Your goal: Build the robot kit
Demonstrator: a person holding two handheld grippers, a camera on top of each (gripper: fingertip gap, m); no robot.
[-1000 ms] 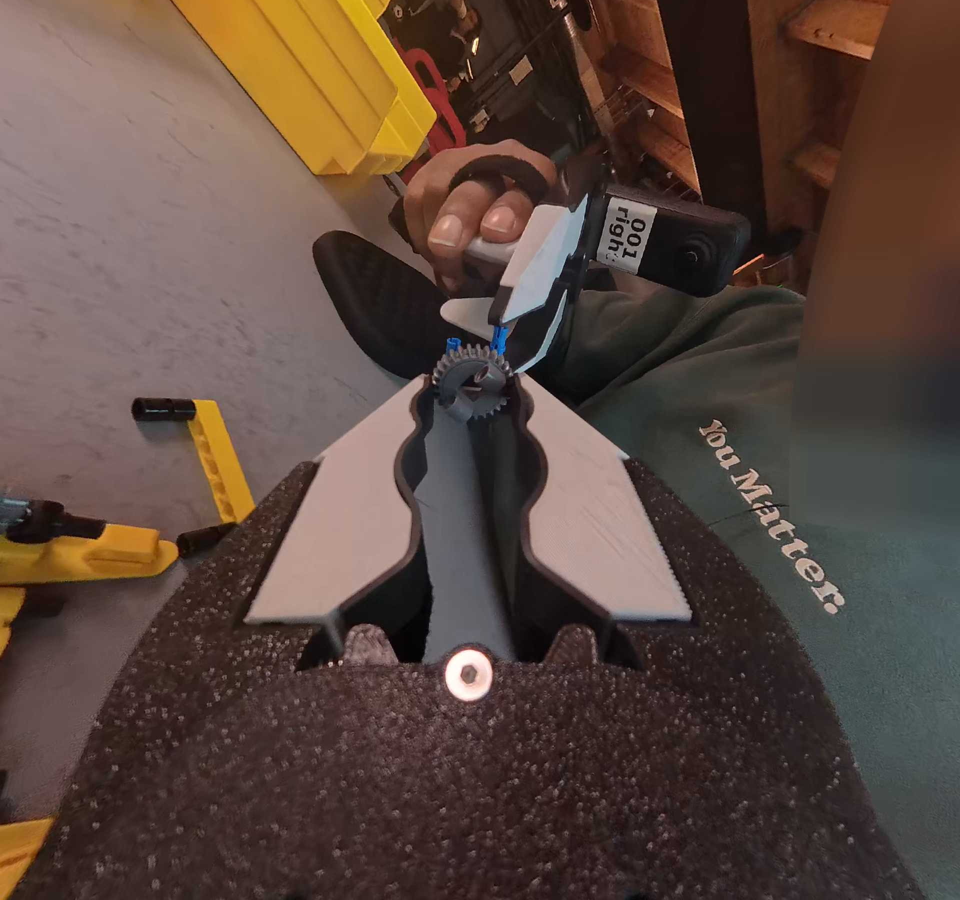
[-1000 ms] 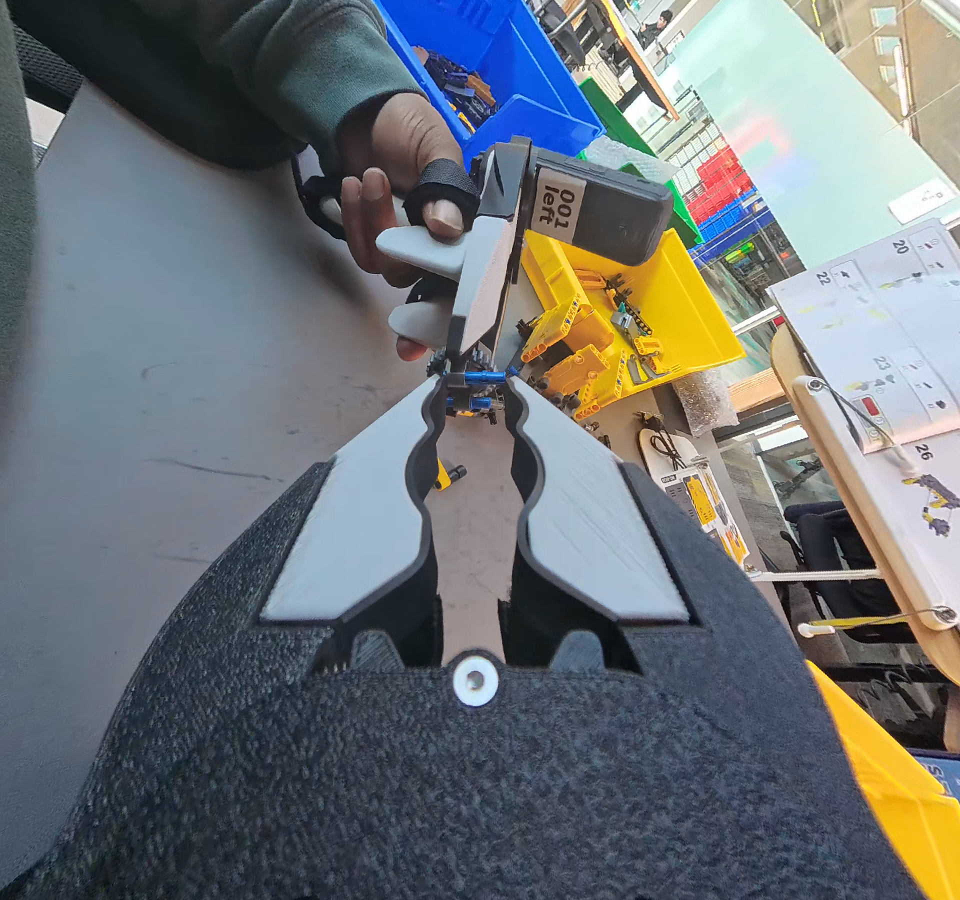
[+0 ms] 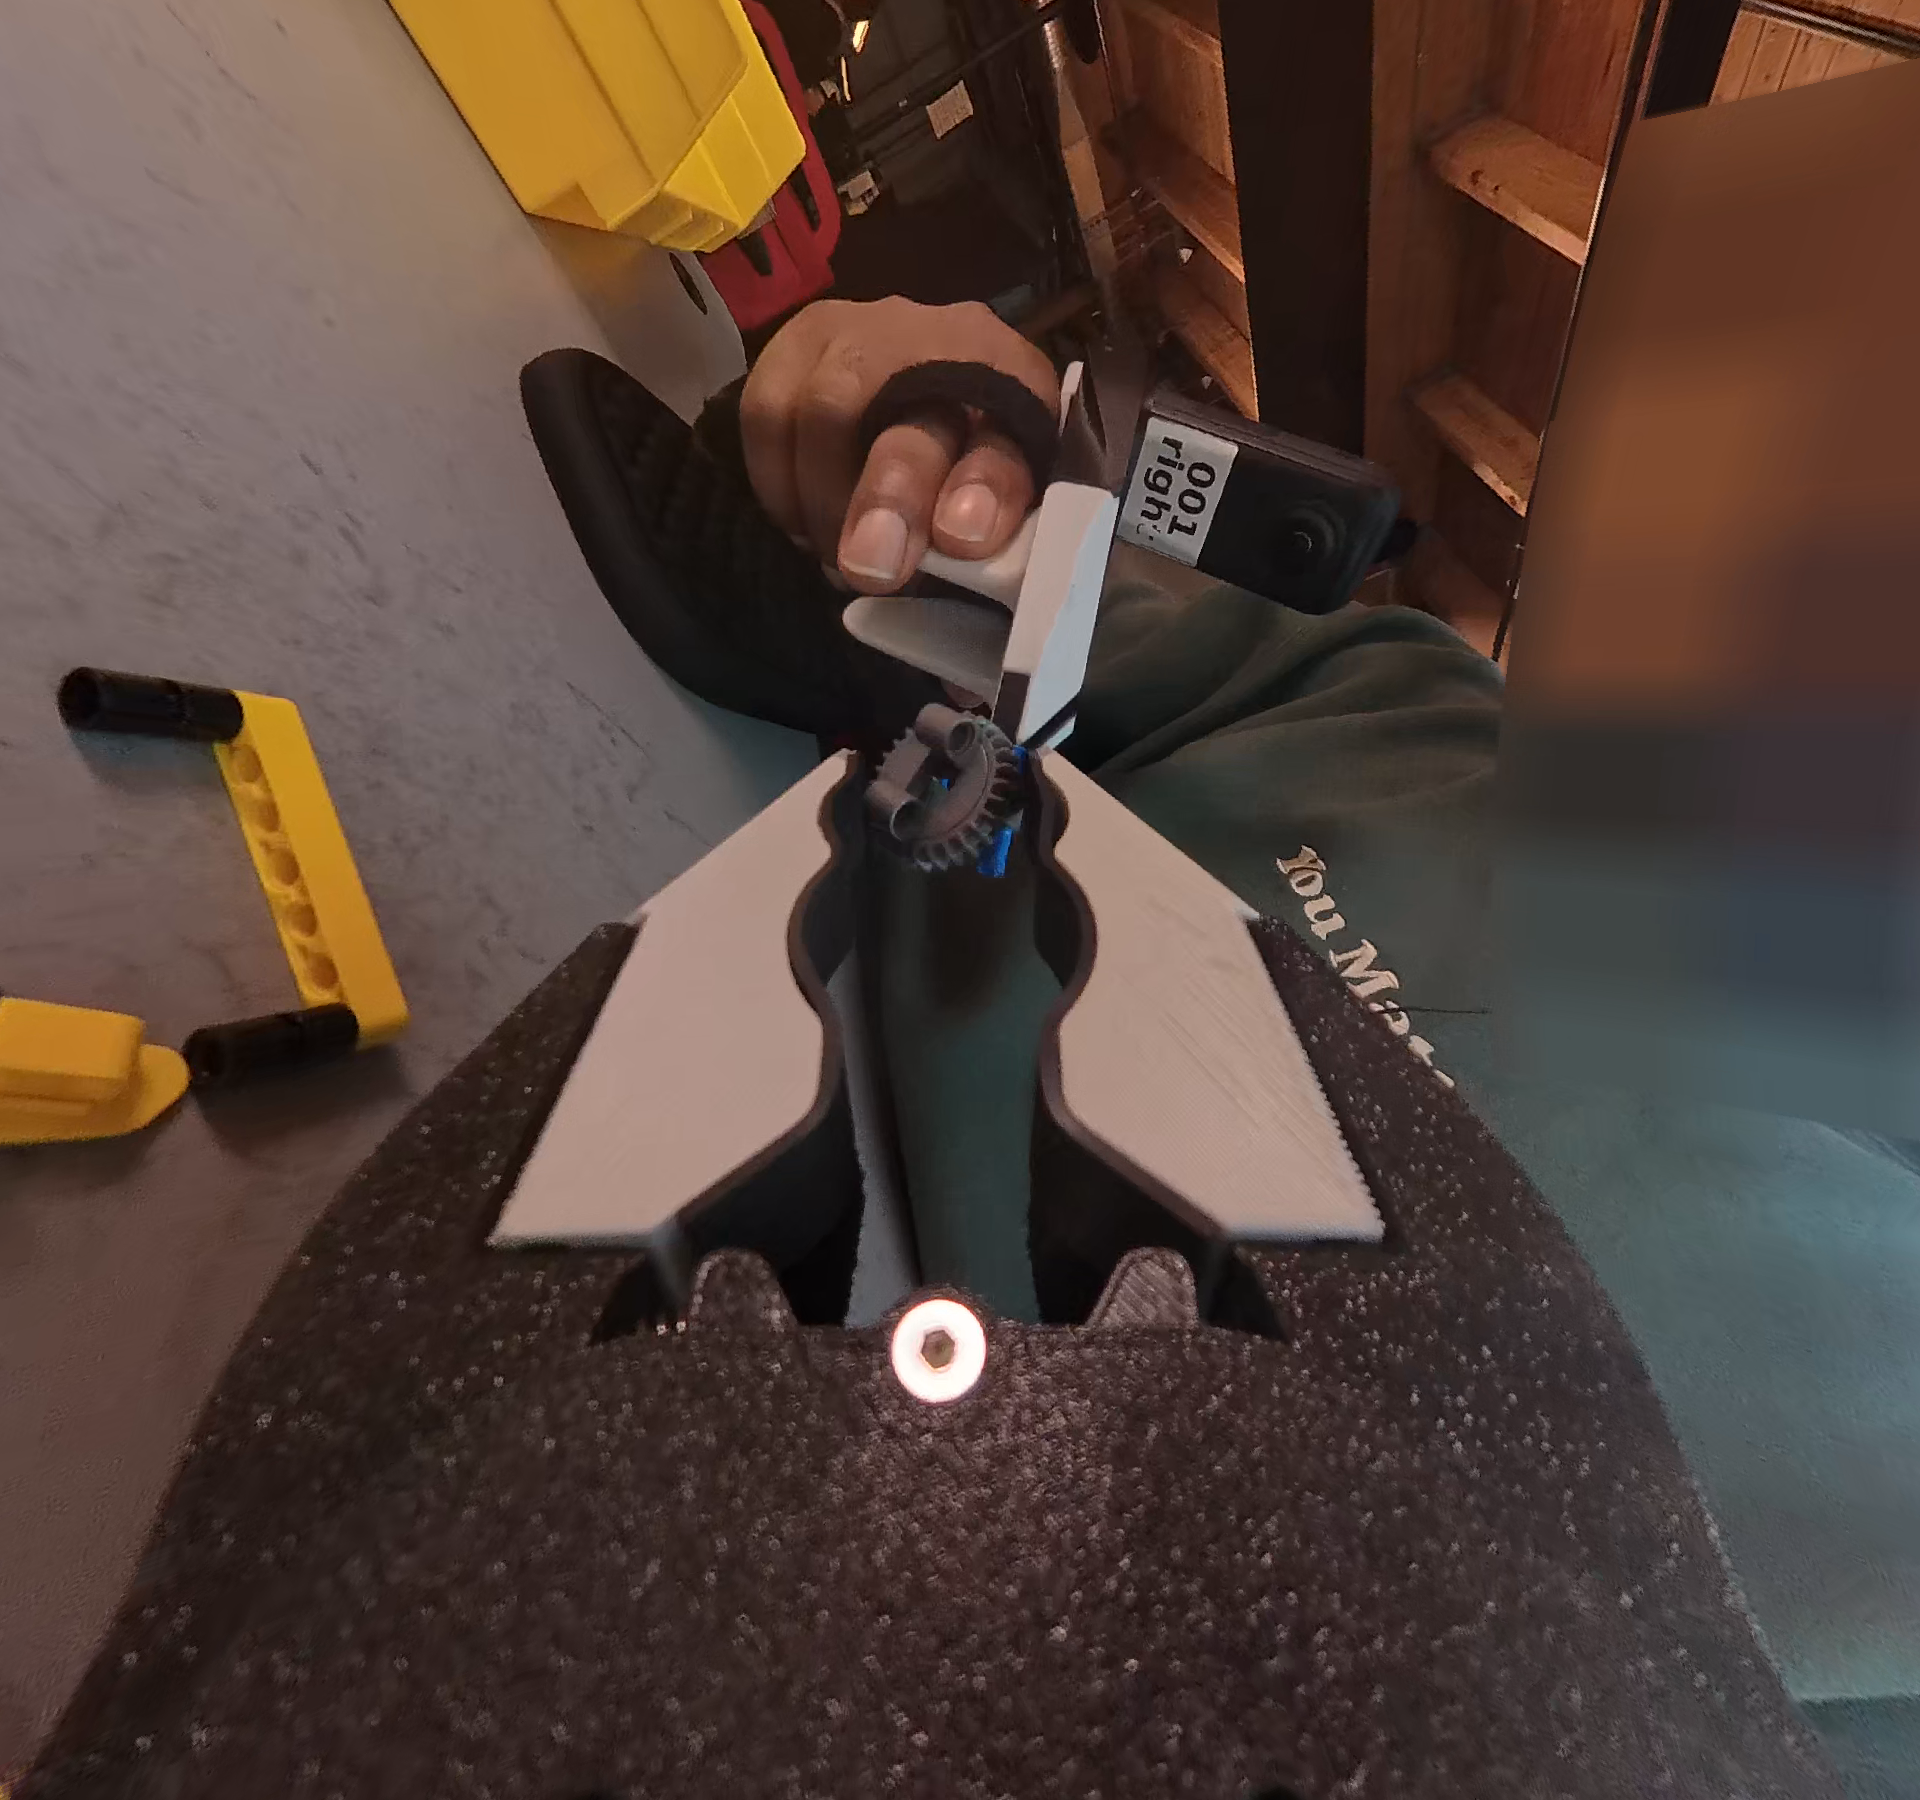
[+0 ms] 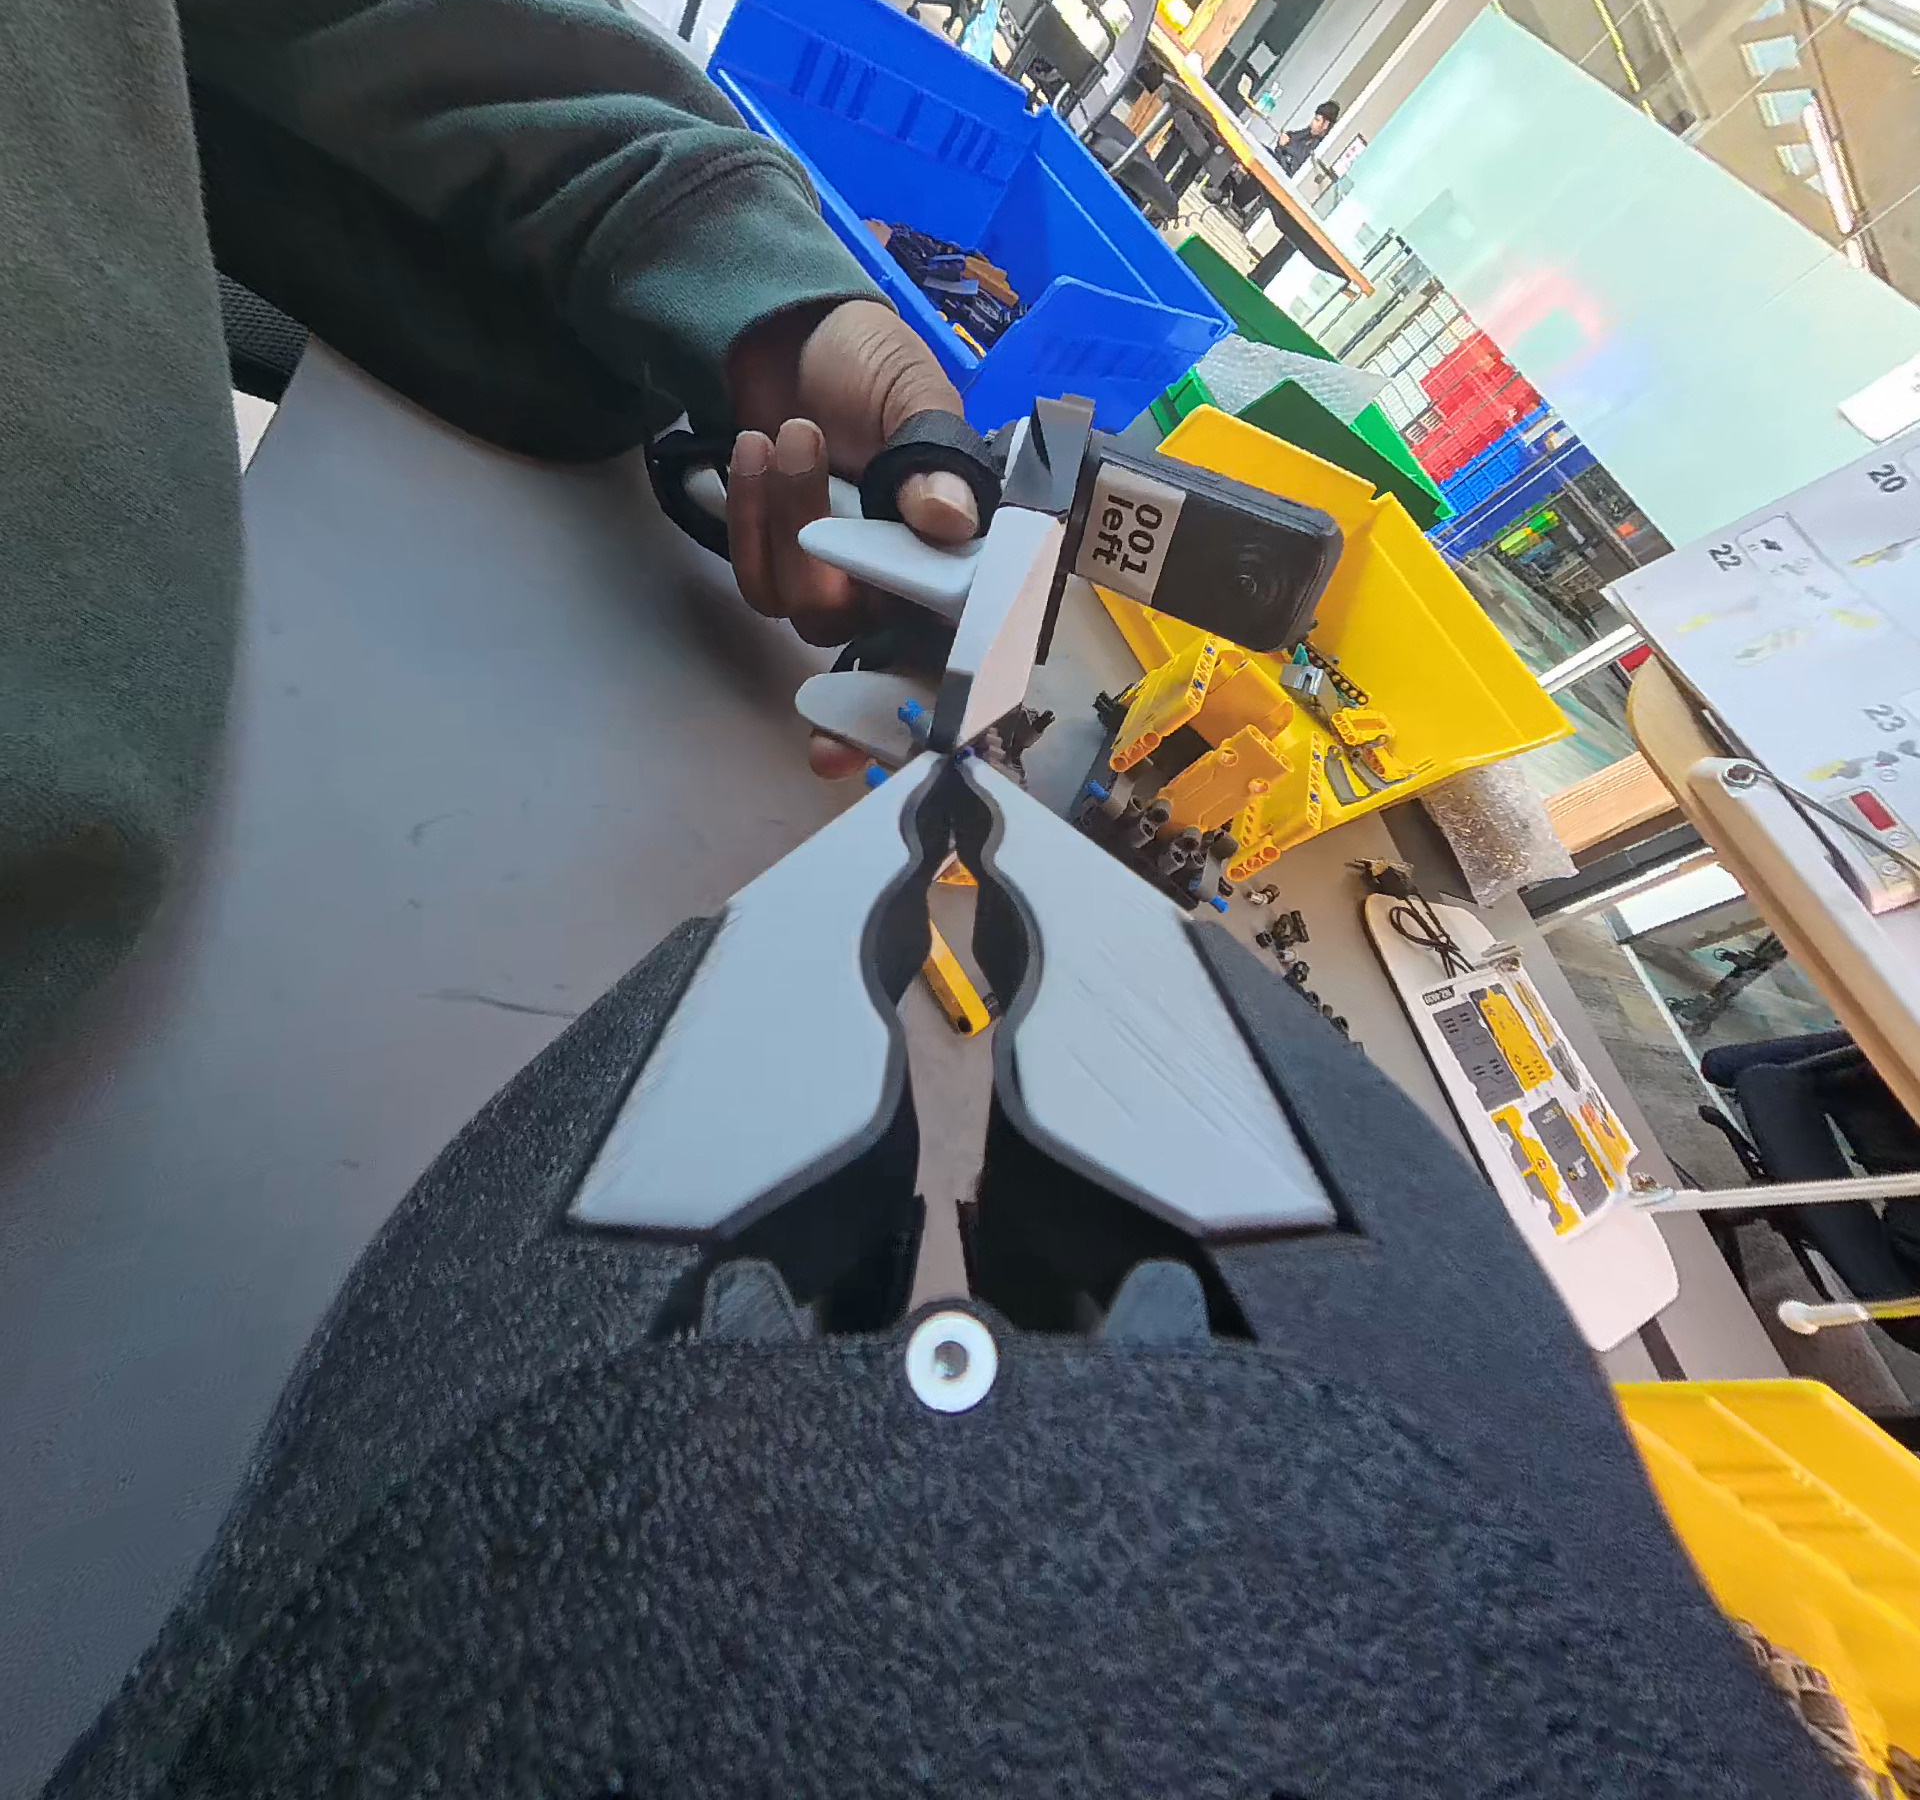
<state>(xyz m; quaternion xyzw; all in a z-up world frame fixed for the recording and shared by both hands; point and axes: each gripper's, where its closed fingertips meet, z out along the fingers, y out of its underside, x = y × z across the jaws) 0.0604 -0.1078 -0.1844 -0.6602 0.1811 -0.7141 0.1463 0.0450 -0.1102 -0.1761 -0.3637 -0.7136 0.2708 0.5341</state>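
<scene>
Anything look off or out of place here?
Nothing damaged or spilled. The left gripper is shut on a grey gear with a blue pin; the right gripper, nearly shut, meets it tip to tip. Loose black pins are scattered on the table beside the yellow tray.

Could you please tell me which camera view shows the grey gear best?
The left wrist view: the grey gear sits face-on between the left hand-held gripper fingertips. In the right wrist view it is hidden behind the meeting fingertips.
</scene>
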